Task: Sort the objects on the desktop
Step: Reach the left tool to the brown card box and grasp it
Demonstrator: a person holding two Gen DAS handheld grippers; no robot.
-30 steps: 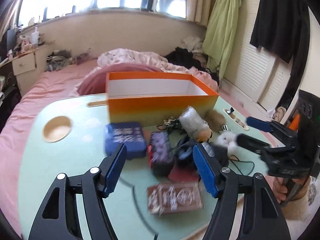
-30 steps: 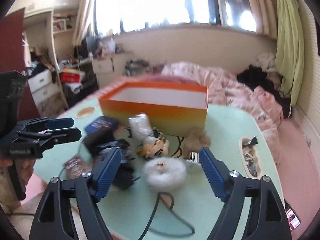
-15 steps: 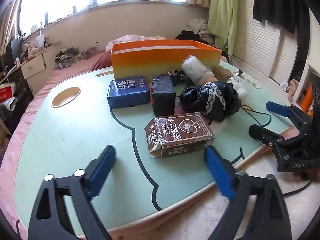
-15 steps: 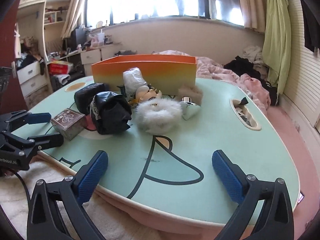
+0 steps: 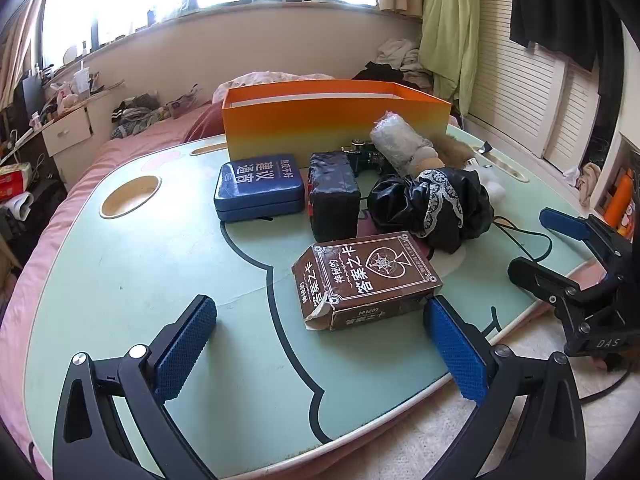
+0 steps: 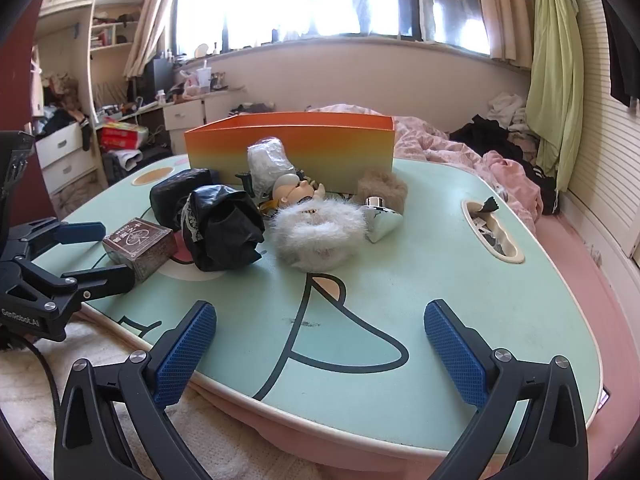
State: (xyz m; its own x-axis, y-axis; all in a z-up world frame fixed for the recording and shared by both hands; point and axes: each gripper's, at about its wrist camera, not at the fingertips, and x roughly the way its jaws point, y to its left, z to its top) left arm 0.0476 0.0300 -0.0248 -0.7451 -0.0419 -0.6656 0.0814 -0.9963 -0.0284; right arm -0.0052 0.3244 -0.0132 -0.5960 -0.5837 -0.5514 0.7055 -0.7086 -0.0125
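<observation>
Fingers [image 5: 452,344] of the left gripper [image 5: 320,340] are opening, grasping nothing (brown card box [image 5: 366,278] just ahead); right gripper [image 6: 320,340] is hovering released over the desk [image 6: 460,280].

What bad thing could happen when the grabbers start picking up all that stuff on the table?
The brown card box has a torn-open end, so cards might slip out if it tips. The black cord runs under the pile, and lifting the black bag could drag it along. The left gripper is still opening near the card box; the right gripper waits open and empty.
</observation>
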